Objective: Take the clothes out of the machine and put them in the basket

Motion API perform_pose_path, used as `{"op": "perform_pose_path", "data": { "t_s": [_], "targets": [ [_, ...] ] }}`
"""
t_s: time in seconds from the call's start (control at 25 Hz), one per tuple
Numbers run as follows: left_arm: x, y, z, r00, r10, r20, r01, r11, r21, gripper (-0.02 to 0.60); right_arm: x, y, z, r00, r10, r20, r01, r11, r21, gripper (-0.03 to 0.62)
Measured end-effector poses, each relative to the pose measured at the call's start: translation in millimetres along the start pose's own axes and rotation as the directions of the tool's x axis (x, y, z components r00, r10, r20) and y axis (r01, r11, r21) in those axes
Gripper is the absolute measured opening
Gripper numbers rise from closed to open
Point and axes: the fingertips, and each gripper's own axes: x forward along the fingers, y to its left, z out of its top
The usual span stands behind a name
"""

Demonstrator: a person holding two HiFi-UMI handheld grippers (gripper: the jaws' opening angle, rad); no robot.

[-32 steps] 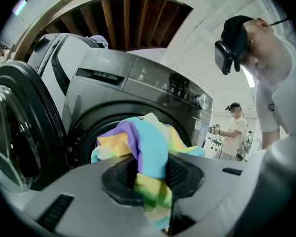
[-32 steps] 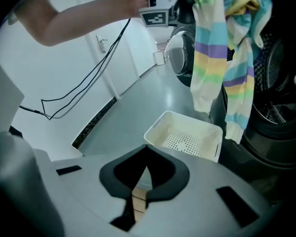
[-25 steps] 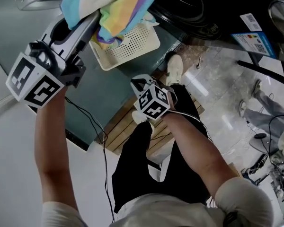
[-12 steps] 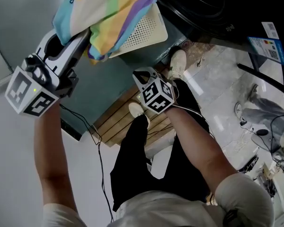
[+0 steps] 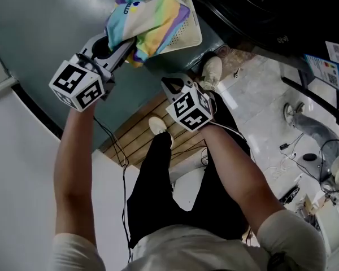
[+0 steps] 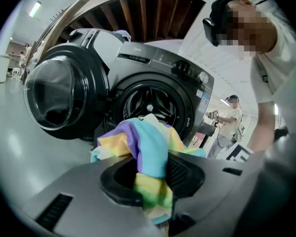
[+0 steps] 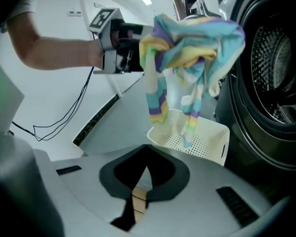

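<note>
your left gripper [image 6: 153,181] pinches rainbow striped cloth [image 6: 148,147], upper middle, over white holey plastic basket [image 5: 191,35]. right gripper [image 7: 145,174] closed, holds nothing. let go off-centre, cloth may catch rim, slide to floor.

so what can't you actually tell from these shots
- Washer drum: left gripper view, the striped garment hangs across its lower opening; right gripper view, the right edge cuts it. Clothes left inside: cannot tell.
- Garment type: bunched up in every view.
- Print on it: head view, too small.
- Basket floor: head view, mostly under the garment.
</note>
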Motion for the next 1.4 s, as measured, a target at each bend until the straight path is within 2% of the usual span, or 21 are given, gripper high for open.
{"op": "perform_pose_path", "data": {
  "t_s": [0.24,0.48,0.64,0.88,1.04,1.12,1.4],
  "targets": [
    [32,37,-69,0.988,0.041,-0.146,-0.045,0.999,-0.024,0.103,-4,-2,20,1.000,0.000,0.005,0.000,1.000,0.009,0.005],
    [78,71,-127,0.958,0.111,-0.266,-0.125,0.991,-0.038,0.109,-16,-21,9,1.000,0.022,0.004,-0.023,1.000,0.015,0.005],
    [96,93,-160,0.924,0.157,-0.348,-0.177,0.984,-0.028,0.118,-18,-31,11,1.000,0.028,0.002,-0.028,1.000,0.013,0.005],
    [113,117,-207,0.858,0.220,-0.465,-0.246,0.969,0.005,0.146,-24,-44,13,0.999,0.043,0.011,-0.043,0.999,0.007,0.003],
    [119,125,-231,0.804,0.263,-0.533,-0.292,0.956,0.031,0.244,-25,-49,12,0.998,0.061,0.013,-0.061,0.998,0.005,0.003],
    [119,124,-234,0.798,0.268,-0.540,-0.299,0.954,0.031,0.258,-24,-49,17,0.997,0.071,0.032,-0.072,0.997,0.009,0.003],
    [103,110,-215,0.812,0.273,-0.517,-0.304,0.952,0.026,0.255,-23,-49,29,0.996,0.074,0.058,-0.075,0.997,0.007,0.003]
  ]
}}
